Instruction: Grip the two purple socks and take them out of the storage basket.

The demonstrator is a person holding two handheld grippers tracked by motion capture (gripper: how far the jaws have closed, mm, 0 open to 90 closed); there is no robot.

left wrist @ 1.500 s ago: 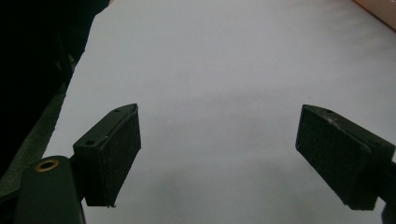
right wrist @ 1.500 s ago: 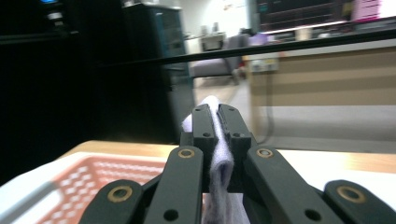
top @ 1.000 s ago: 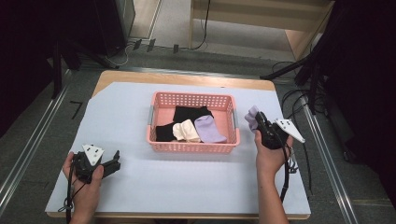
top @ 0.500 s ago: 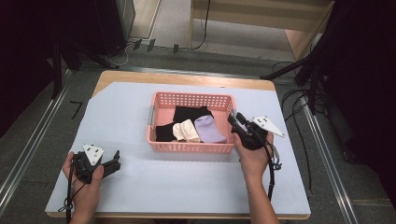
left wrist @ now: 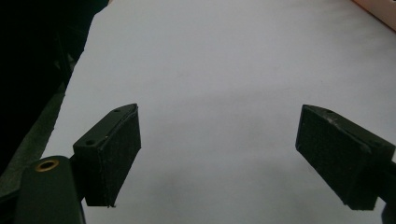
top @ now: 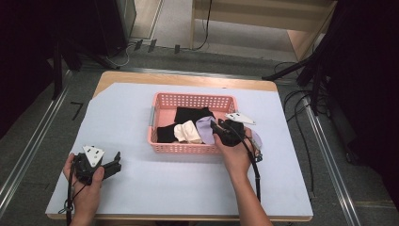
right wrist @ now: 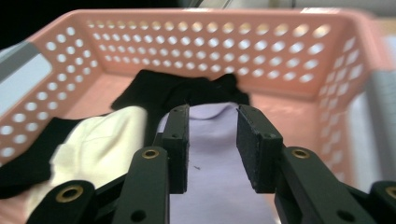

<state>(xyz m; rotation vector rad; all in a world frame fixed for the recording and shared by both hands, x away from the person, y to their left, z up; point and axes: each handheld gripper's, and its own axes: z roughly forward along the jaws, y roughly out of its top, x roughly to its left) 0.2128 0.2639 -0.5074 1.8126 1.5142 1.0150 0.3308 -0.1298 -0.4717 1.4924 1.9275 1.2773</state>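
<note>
Lilac sock [right wrist: 212, 154] draped on basket [top: 188, 101] rim at 3 o'clock, right gripper [right wrist: 212, 128] jaws half-spread astride it: pinch low, lift clear; left gripper [left wrist: 219, 154] spread, idle.

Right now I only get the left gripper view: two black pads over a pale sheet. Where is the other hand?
Observer: Over a pink basket at mid-table, with the right tongs pointing into it.
Operator: Is anything in the basket?
Observer: Socks: black socks, a cream sock and a lilac sock.
Operator: Are the tongs gripping one?
Observer: The lilac sock shows between the jaws, which stand somewhat apart. I cannot tell whether they pinch it.
</note>
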